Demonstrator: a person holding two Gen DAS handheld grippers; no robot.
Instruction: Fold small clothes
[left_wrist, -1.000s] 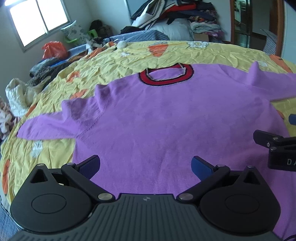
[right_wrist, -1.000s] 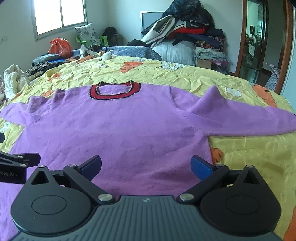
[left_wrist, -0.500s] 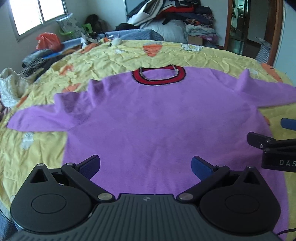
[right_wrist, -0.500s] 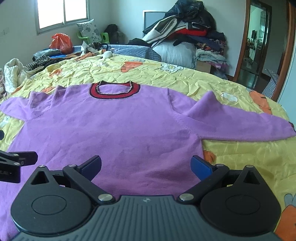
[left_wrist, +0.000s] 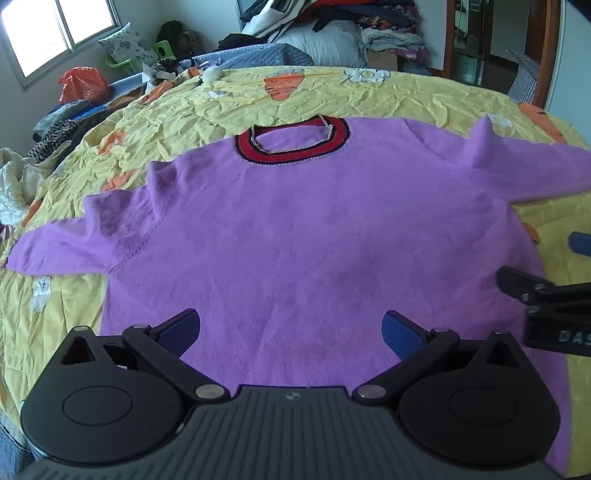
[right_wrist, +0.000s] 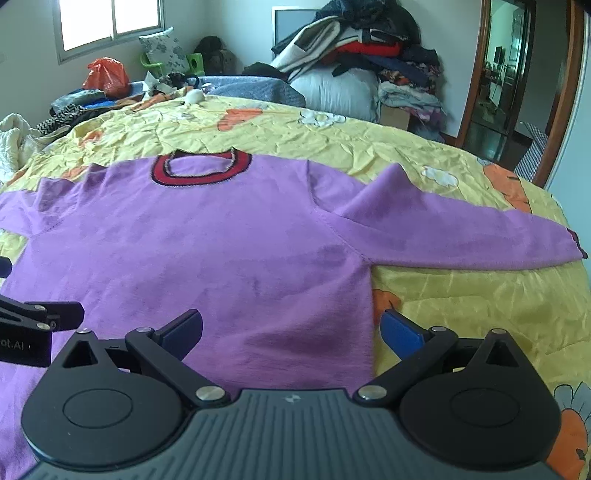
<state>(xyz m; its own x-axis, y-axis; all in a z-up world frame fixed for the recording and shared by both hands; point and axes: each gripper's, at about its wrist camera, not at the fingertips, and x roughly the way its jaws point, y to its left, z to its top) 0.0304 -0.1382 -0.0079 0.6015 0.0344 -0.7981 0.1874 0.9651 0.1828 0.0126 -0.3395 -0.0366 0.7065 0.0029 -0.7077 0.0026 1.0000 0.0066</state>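
Purple knit sweater (left_wrist: 314, 236) lies flat and spread on the yellow bedsheet (left_wrist: 207, 110), red collar (left_wrist: 291, 142) far ahead of both sets of fingers. The left gripper (left_wrist: 291, 328) hovers with its fingers apart over the sweater's lower middle; the right gripper (right_wrist: 291, 328) also has its fingers apart, straddling the sweater's right side edge. Only the right view shows the right sleeve (right_wrist: 461, 236) reaching its cuff beyond the fingers; only the left view shows the left sleeve (left_wrist: 66, 247) in full. A clothes pile (right_wrist: 354, 48) sits far behind.

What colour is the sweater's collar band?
Red with dark edging, on the purple sweater's collar; clearest in the left wrist view.
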